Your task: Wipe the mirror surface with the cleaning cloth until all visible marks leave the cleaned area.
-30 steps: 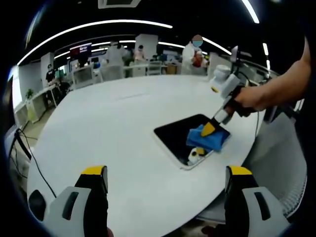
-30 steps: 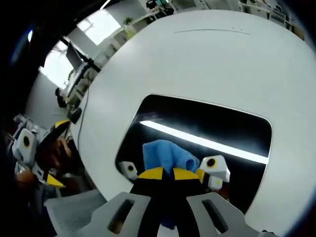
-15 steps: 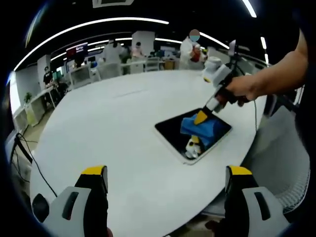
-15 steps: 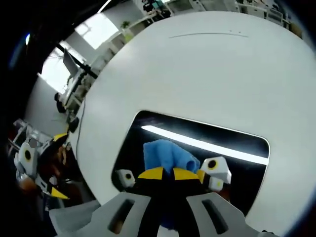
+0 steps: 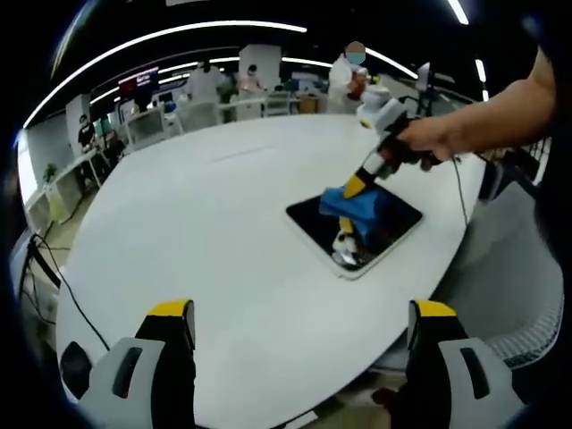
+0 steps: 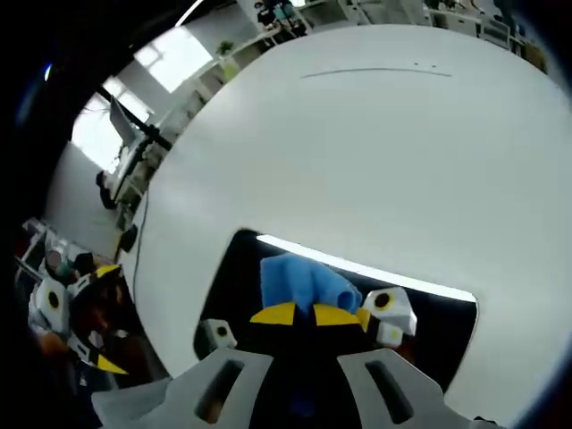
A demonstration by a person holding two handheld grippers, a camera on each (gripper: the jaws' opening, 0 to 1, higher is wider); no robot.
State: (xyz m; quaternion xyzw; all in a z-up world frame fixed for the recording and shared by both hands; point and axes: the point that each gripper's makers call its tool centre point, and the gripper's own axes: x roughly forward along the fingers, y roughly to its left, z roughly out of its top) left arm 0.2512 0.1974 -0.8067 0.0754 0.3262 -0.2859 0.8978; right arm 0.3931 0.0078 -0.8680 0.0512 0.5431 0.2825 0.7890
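Observation:
A dark rectangular mirror (image 5: 357, 228) with a white rim lies flat on the round white table (image 5: 214, 223). In the left gripper view the right gripper (image 5: 356, 186) presses a blue cloth (image 5: 350, 206) onto the mirror's far half. In the right gripper view the right gripper (image 6: 297, 314) is shut on the blue cloth (image 6: 299, 281), which rests on the mirror (image 6: 241, 273); a ceiling light reflects in the glass. My left gripper (image 5: 299, 313) hangs open above the table's near edge, well short of the mirror, holding nothing. The left gripper (image 6: 76, 313) also appears at the left of the right gripper view.
A person's forearm (image 5: 500, 116) reaches in from the right, holding the right gripper. A grey chair (image 5: 509, 295) stands beside the table at the right. Desks, chairs and several people (image 5: 353, 76) fill the office behind the table. A cable (image 5: 54, 277) hangs at the table's left.
The right gripper has slid the blue cloth along the mirror toward its far end. The left gripper stayed open.

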